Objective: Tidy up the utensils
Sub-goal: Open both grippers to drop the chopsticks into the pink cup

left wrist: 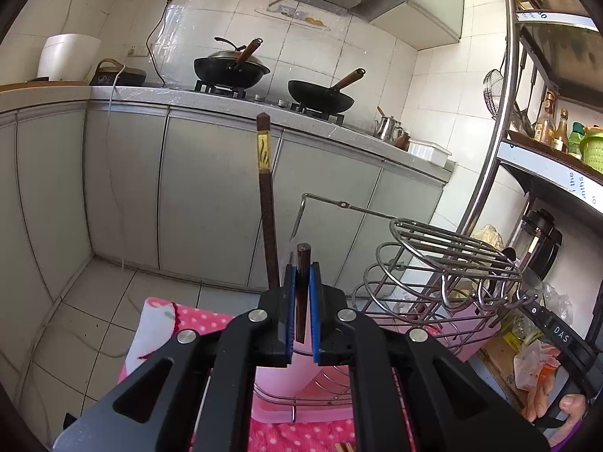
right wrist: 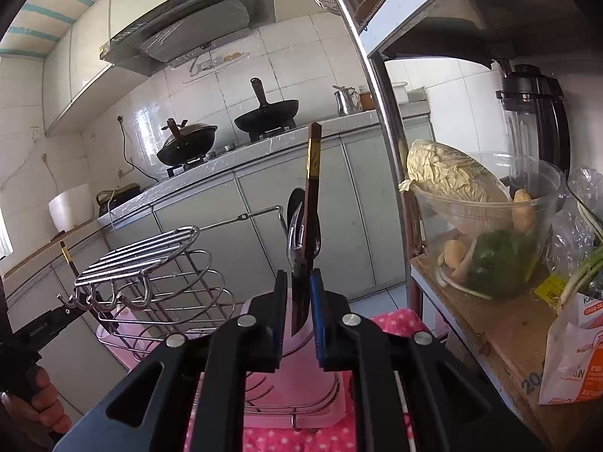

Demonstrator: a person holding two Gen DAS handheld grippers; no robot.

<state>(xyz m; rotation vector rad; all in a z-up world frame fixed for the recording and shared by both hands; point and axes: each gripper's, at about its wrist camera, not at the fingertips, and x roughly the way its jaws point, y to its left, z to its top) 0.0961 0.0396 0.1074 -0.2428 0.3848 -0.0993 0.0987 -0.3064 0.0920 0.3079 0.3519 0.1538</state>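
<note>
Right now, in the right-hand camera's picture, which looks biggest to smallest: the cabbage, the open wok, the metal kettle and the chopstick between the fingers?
1. Cabbage, clearly largest as seen.
2. Chopstick: longest, but thin and close to the camera, so its rank is unsure.
3. Open wok, far off.
4. Metal kettle, smallest.
</note>
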